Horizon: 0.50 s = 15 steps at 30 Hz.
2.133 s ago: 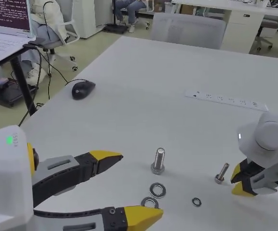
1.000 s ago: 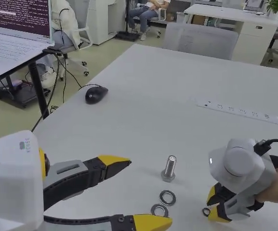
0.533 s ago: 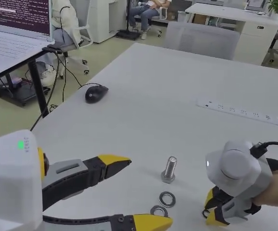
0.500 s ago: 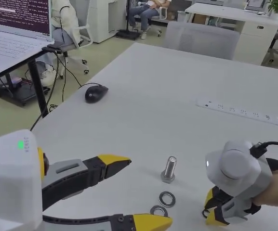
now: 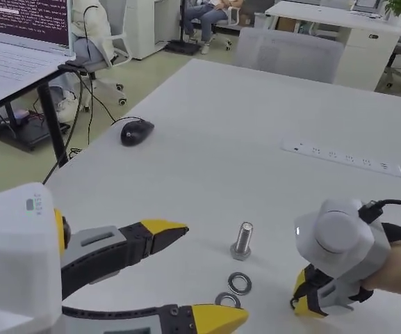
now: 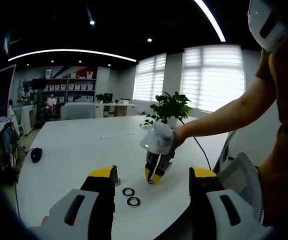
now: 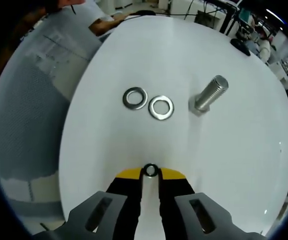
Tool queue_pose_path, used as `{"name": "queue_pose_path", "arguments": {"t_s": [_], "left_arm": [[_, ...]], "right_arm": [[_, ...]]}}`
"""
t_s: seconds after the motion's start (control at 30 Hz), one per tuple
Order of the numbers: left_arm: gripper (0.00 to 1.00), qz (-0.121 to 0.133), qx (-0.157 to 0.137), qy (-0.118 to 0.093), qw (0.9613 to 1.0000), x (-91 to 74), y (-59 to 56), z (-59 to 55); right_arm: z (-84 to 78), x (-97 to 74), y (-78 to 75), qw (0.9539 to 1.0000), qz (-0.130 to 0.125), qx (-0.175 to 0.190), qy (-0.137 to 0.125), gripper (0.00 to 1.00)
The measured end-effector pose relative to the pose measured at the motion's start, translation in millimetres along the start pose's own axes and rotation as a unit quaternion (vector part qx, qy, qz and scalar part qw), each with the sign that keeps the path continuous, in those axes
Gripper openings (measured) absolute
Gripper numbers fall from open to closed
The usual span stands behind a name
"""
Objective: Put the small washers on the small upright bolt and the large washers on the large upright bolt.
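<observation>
A bolt (image 5: 241,240) stands upright on the surface (image 5: 256,118), toward its near edge. Just before the bolt lie two washers (image 5: 240,283), flat and side by side, very close to each other. To their right the right gripper (image 5: 301,303) points down at the surface, with a small washer (image 7: 151,170) pinched between the tips of its jaws. On the left, the left gripper (image 5: 217,272) reaches in with its jaws spread, one jaw behind the washers and one before them. A mouse (image 5: 137,131) sits well behind, near the left edge. A power strip (image 5: 341,156) lies well behind the bolt to the right. A chair (image 5: 287,52) stands beyond the far edge.
</observation>
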<state>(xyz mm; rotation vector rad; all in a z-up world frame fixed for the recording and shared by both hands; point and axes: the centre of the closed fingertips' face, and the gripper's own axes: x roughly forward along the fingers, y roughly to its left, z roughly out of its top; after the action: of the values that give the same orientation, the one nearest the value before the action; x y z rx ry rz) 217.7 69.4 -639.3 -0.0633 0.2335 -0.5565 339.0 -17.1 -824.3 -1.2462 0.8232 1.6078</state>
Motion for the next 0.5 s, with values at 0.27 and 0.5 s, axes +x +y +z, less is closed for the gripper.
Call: {"name": "queue_pose_path", "arguments": {"t_s": [0.27, 0.5], "left_arm": [[0.59, -0.006, 0.001, 0.001, 1.0000, 3.0, -3.9, -0.8], [0.59, -0.013, 0.001, 0.002, 0.9999, 7.9, -7.3, -2.9]], "right_arm": [[-17.5, -21.8, 0.8, 0.9997, -0.005, 0.023, -0.001, 0.12], [-45.3, -46.9, -12.0, 0.9983, -0.032, 0.049, 0.009, 0.12]]}}
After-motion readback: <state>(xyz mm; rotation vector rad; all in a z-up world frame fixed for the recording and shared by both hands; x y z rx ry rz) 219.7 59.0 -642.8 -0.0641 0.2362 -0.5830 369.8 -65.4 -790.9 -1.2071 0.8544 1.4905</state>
